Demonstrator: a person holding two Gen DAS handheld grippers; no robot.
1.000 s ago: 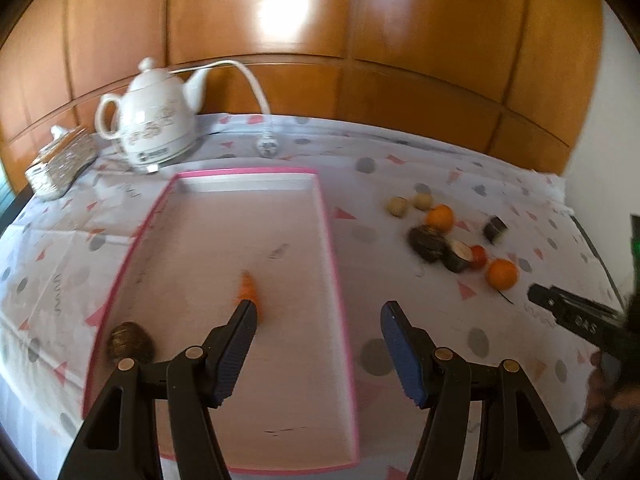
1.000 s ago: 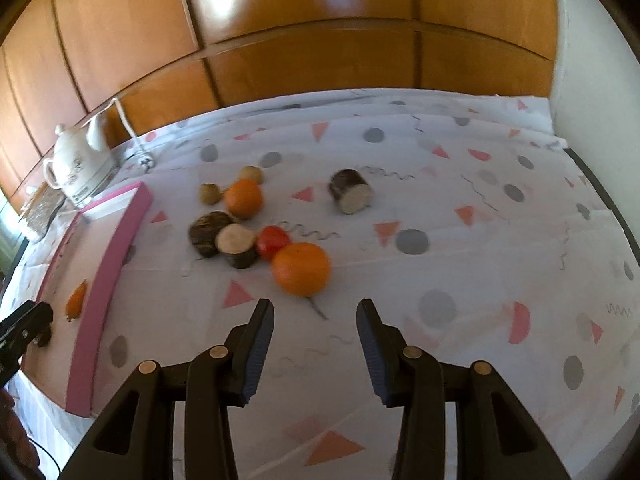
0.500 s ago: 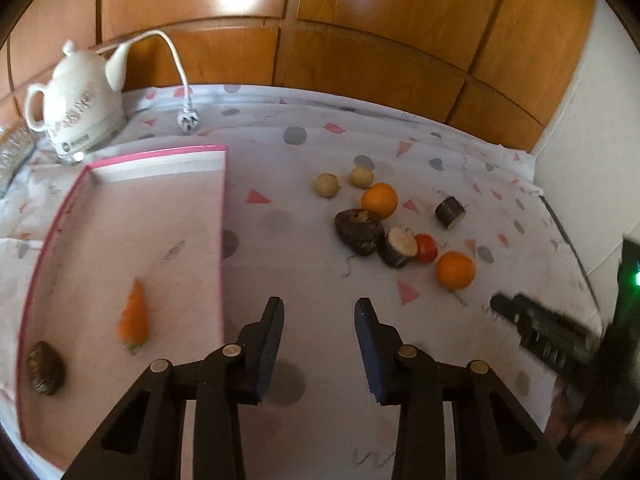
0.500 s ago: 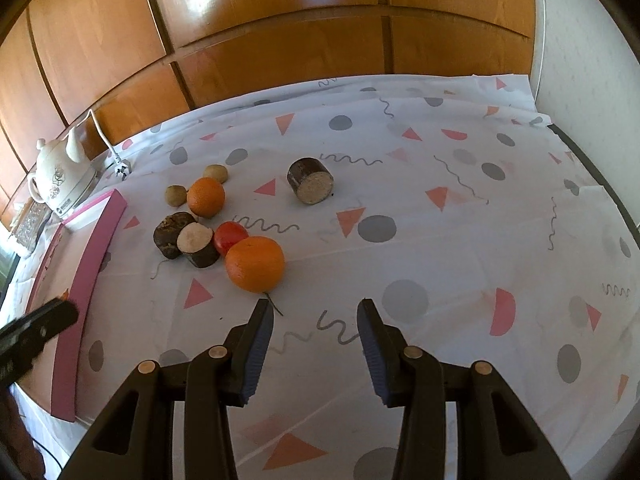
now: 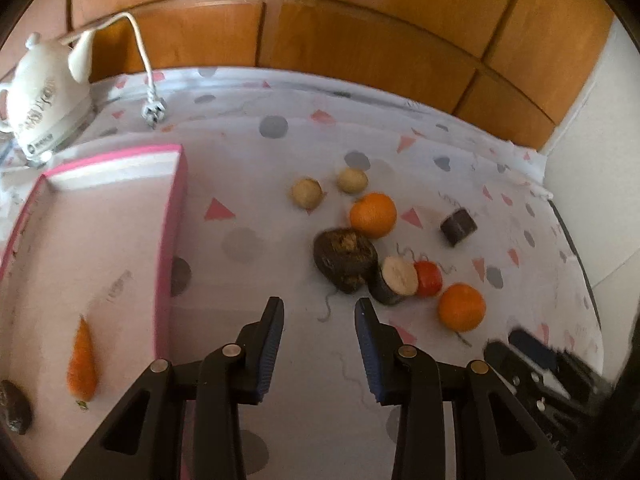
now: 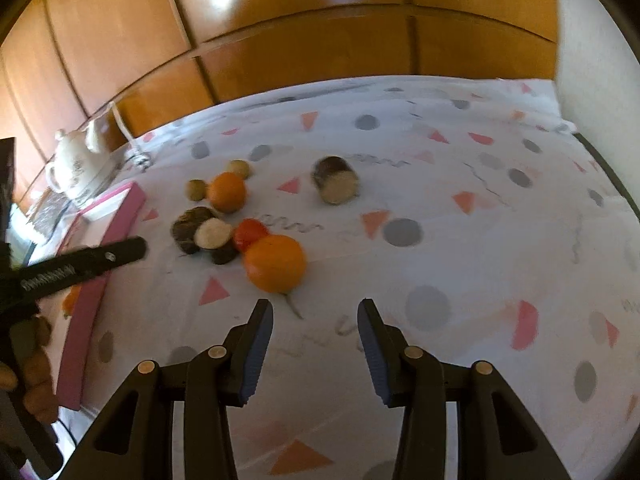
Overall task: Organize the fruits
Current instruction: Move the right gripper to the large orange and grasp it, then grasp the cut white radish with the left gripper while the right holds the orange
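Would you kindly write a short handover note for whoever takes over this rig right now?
Left claw: empty, over the cloth right of the pink tray.
Right claw: empty, jaws opening, just short of the near orange.
Done: carrot and one dark piece lie in the tray.
Left on the tablecloth: near orange, far orange, tomato, two pale round fruits, dark lump, cut dark piece, and a separate cut piece.

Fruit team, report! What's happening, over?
Left claw and right claw empty, right opening. Round orange fruit just ahead of right claw. Pink rectangular tray holds small orange carrot. Path clear.
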